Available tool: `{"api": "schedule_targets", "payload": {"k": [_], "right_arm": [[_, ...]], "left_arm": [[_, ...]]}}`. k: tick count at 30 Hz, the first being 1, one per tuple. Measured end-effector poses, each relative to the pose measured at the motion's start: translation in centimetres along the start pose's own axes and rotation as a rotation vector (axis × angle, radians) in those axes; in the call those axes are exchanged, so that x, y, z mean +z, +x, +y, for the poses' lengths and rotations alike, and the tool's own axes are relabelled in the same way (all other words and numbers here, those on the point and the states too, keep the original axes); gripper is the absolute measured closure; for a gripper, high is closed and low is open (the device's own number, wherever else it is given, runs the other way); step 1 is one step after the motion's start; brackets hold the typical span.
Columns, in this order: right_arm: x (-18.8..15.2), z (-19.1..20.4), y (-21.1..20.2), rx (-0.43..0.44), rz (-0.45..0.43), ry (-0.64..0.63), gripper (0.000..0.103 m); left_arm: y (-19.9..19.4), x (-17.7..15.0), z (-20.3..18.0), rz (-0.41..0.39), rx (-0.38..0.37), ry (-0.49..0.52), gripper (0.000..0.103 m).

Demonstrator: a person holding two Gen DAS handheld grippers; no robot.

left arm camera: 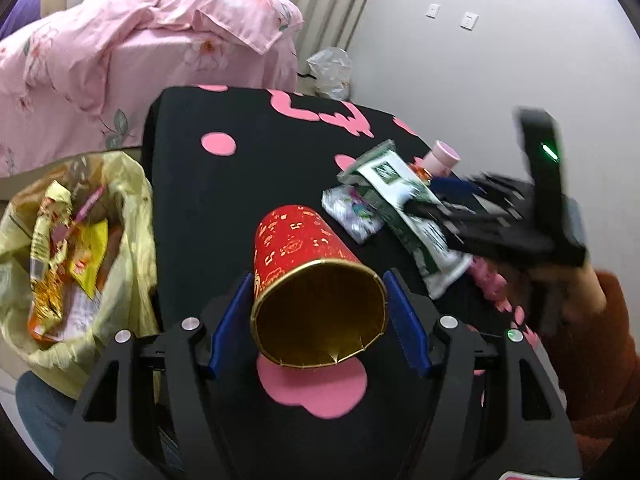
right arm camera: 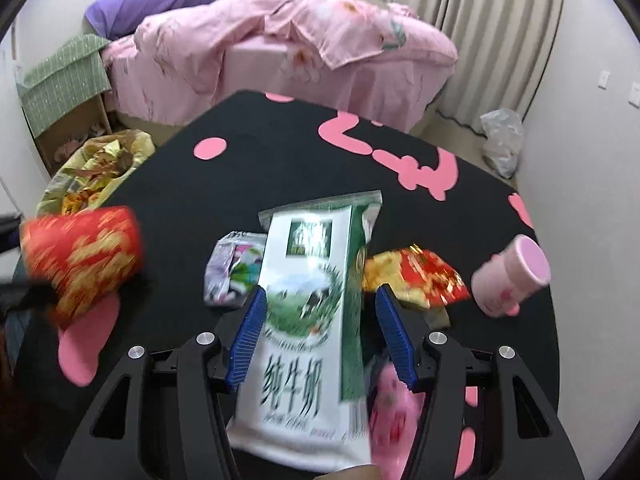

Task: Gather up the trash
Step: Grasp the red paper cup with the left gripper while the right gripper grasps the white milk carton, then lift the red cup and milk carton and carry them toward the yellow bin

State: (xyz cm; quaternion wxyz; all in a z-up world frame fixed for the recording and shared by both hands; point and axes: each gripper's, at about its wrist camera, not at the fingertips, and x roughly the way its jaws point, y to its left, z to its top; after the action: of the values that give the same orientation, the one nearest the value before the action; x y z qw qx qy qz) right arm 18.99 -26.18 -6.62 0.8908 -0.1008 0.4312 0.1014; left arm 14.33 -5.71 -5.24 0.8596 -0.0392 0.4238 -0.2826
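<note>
A red paper cup [left arm camera: 304, 248] with gold print and a gold inside lies sideways between the blue pads of my left gripper [left arm camera: 318, 320], which is shut on it near the rim. In the right wrist view the same cup [right arm camera: 84, 256] is a blur at the left. A green and white milk carton [right arm camera: 304, 288] runs lengthwise through my right gripper [right arm camera: 320, 336], which is shut on it; the left pad presses its side. In the left wrist view the carton [left arm camera: 396, 196] hangs from the right gripper [left arm camera: 440, 216] above the table.
A yellow trash bag [left arm camera: 132, 184] full of wrappers stands off the table's left edge. On the black, pink-patterned table [left arm camera: 240, 184] lie a silver wrapper [right arm camera: 232, 268], a red and yellow wrapper [right arm camera: 416, 276], a pink cup [right arm camera: 508, 276] and a pink item [right arm camera: 392, 412]. A pink bed [right arm camera: 300, 40] stands behind.
</note>
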Motion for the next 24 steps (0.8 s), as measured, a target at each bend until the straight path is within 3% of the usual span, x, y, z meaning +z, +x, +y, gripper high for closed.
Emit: {"api": "schedule_targets", "payload": {"k": [4,8,10,17,24], "right_arm": [[1.8,0.7,1.6,0.068,0.063,-0.016,0.044],[1.9,2.0,2.6,-0.008,0.107,-0.078,0.044],[1.5,1.9,2.4,-0.002,0.097,-0.072,0.047],[-0.9,-0.5,-4.7,0.071,-0.131,0.094,0.049],[-4.7,-1.6,-10.5,0.081,-0.265,0.204,0.05]], "left_arm": [[-0.5,-0.4,0.0,0.003,-0.036,-0.008,0.038],[-1.5,-0.5,0.3,-0.008,-0.054,-0.027,0.038],[-2.2,-0.6,0.5,-0.02,-0.059,-0.035,0.037],[-3.9,-0.5,0.3,-0.035,-0.111,-0.02,0.035],[-4.4,-0.4,-0.7,-0.039,-0.123,-0.003,0.035]]}}
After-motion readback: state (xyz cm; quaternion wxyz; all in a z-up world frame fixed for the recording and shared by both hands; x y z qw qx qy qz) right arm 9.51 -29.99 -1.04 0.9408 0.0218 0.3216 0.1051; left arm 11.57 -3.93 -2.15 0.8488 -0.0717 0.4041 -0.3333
